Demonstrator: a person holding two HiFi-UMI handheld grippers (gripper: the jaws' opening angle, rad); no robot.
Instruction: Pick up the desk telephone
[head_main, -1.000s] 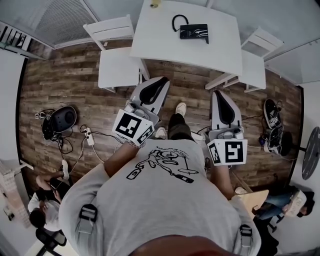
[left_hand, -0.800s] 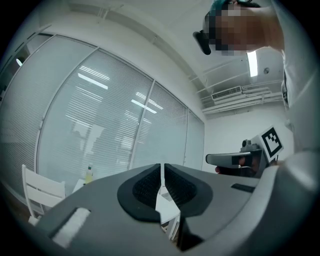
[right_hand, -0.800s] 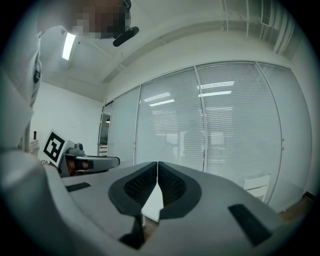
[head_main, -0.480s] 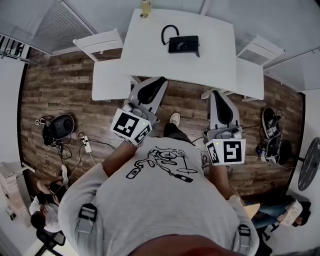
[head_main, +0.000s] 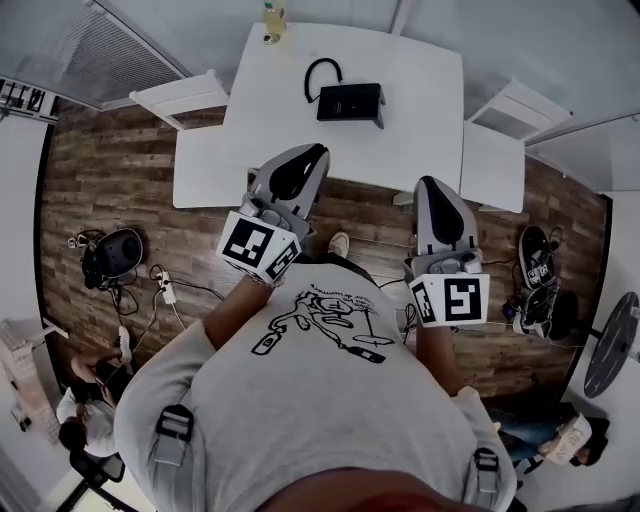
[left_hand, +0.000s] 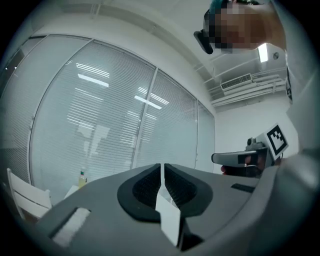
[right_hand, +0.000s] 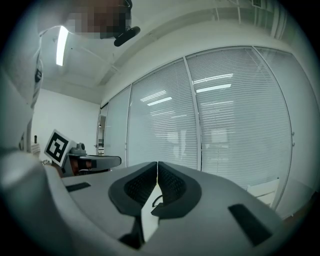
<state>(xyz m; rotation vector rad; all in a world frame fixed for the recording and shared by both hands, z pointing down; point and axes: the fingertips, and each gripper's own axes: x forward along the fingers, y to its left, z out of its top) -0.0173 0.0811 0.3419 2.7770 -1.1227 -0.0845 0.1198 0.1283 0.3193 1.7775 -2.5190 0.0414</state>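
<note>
A: Closer to the table (head_main: 430, 130) than a second ago. Both grippers carried forward with the walk-up: left gripper (head_main: 316, 152) overlapping the near edge in the head view, right gripper (head_main: 427, 184) about at that edge.

B: Claw state?

A: Pinched fully together on both sides, with nothing between the pads. Read straight off each gripper view. Held level, aimed at the window blinds (right_hand: 235, 125).

B: Where's the telephone (head_main: 350, 102)?

A: Lying flat on the far half of the table, black, with a looped cord (head_main: 318, 72) just behind. Well apart from both grippers. Looks untouched.

B: Progress?

A: Only part of the approach done, judging from this. Left to do: close the gap, open the jaws, grip the telephone, lift off the table.

B: Anything in the way?

A: Doesn't look like it. Bottle (head_main: 272, 18) at the far edge, chairs (head_main: 205, 165) off to both sides, all clear of the straight path.
</note>
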